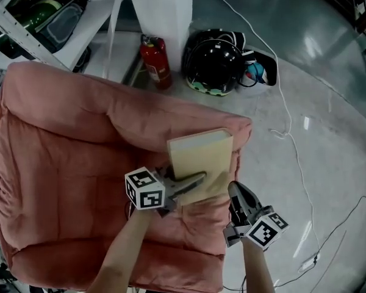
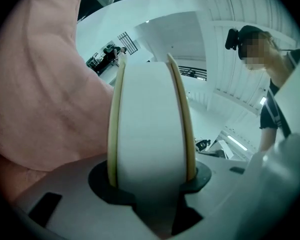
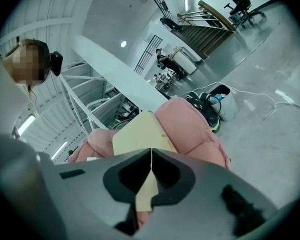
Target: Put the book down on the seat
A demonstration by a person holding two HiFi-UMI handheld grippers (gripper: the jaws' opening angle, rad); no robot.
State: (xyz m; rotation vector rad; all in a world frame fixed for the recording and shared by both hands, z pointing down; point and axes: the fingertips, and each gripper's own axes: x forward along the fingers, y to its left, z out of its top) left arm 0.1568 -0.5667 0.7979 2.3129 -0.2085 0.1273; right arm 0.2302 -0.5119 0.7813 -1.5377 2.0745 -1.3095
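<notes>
Book (image 1: pixel 201 157) – stiff, smooth, likely hefty – is best gripped across its thickness, as the left gripper (image 2: pixel 151 181) jaws do; right gripper (image 3: pixel 151 151) jaws pinch its thin cover – soft seat (image 1: pixel 67 182) below

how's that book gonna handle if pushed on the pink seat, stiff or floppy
Probably stiff: the book holds its block shape though the left hand-held gripper clamps only one edge. Likely hefty, given the thick page stack. On the soft cushion it should drag, not slide.
</notes>
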